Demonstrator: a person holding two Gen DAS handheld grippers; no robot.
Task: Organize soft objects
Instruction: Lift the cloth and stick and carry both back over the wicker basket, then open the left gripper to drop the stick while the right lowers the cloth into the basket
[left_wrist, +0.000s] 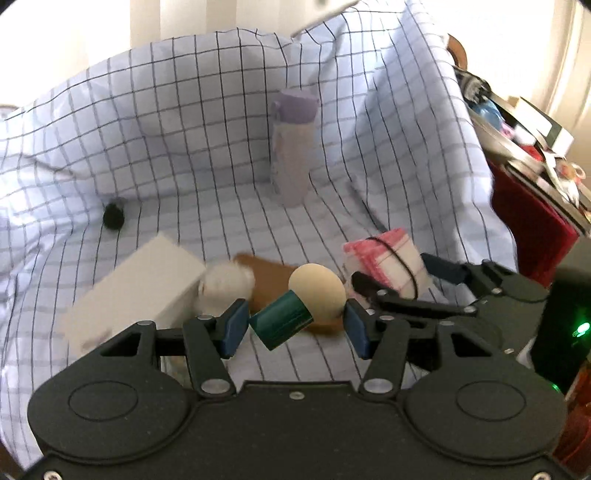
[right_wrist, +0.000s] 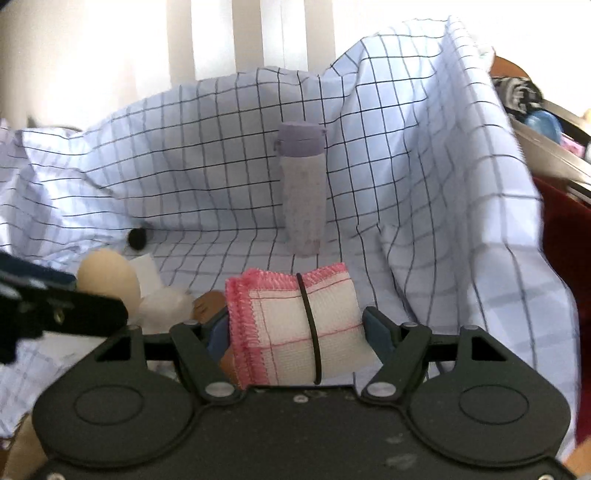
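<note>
A bundle of white cloths with pink edges (right_wrist: 295, 325), tied by a black band, sits between my right gripper's (right_wrist: 295, 332) fingers, which are shut on it; it also shows in the left wrist view (left_wrist: 384, 262). My left gripper (left_wrist: 293, 326) is open around a cream puff with a dark green handle (left_wrist: 295, 306), lying on the checked cloth. A white fluffy ball (left_wrist: 229, 282) lies just left of the puff. A small black pompom (left_wrist: 113, 216) lies further back left.
A purple-capped bottle (left_wrist: 293, 147) stands upright at the back. A white box (left_wrist: 136, 295) lies left of the left gripper. A brown flat piece (left_wrist: 269, 280) lies under the puff. Cluttered shelves (left_wrist: 535, 155) stand at the right. The checked cloth (left_wrist: 184, 129) rises behind.
</note>
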